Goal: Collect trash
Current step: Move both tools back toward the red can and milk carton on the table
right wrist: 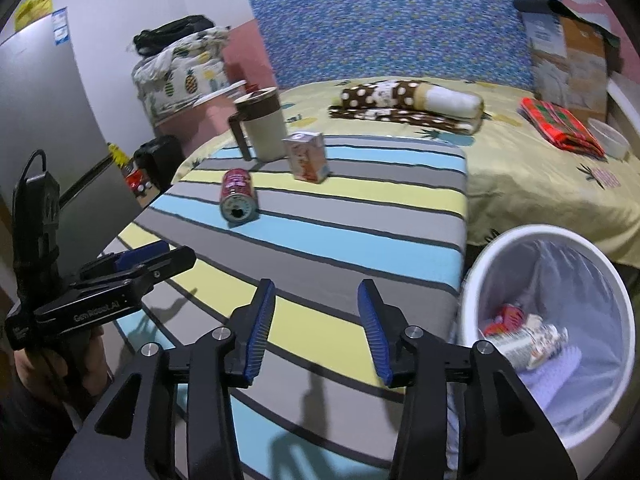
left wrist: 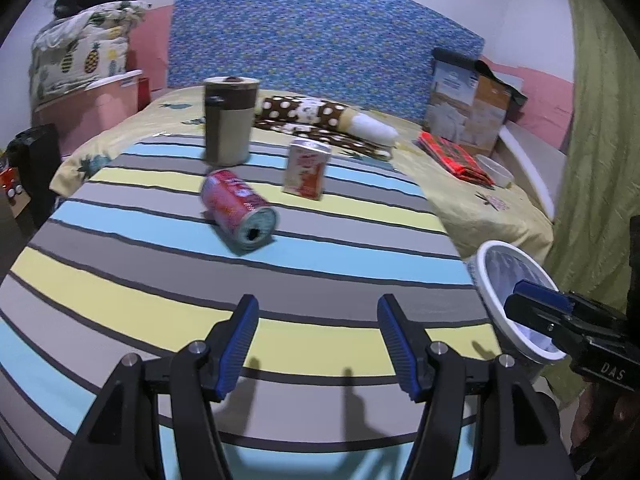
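Observation:
A red can (left wrist: pixel 236 208) lies on its side on the striped table (left wrist: pixel 160 280); it also shows in the right wrist view (right wrist: pixel 237 195). A small drink carton (left wrist: pixel 306 168) stands upright behind it, also seen from the right (right wrist: pixel 306 156). My left gripper (left wrist: pixel 314 340) is open and empty above the table's near part. My right gripper (right wrist: pixel 316 328) is open and empty near the table's right edge. A white trash bin (right wrist: pixel 480 272) with a liner stands right of the table and holds a can (right wrist: pixel 528 344) and other trash. The bin also shows in the left wrist view (left wrist: pixel 486 280).
A brown-and-beige lidded jug (left wrist: pixel 230 120) stands behind the can. A bed (right wrist: pixel 520 168) with a dotted blanket (right wrist: pixel 400 106), a red packet (right wrist: pixel 560 124) and a cardboard box (right wrist: pixel 568 60) lies beyond. A grey fridge (right wrist: pixel 36 120) stands at the left.

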